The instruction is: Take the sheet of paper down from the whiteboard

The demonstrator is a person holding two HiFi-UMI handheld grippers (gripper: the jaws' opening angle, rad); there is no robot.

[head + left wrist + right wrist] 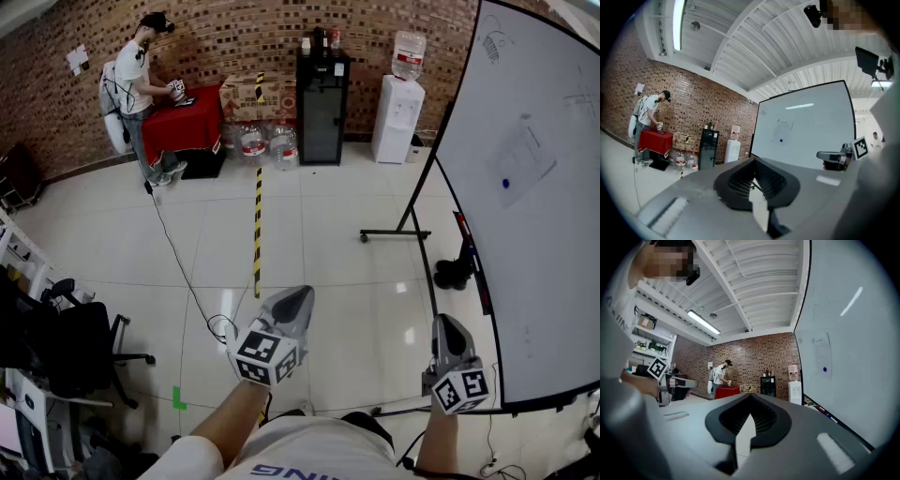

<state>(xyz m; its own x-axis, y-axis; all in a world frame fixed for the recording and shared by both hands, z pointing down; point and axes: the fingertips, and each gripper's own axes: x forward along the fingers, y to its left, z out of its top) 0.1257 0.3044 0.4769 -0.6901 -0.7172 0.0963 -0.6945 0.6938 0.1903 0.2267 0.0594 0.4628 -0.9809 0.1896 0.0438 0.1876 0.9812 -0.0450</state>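
Showing paper [525,156] on whiteboard [548,281] | print illegible | right edge cropped

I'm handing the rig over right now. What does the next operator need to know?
Left gripper: jaws shut, empty.
Right gripper: jaws shut, empty.
The sheet of paper hangs on the whiteboard, with a blue dot, likely a magnet, at its lower corner. It is ahead and to the right of both grippers.
Done: nothing; neither gripper touches the board.
Left: approach the board, free the sheet, take it down.
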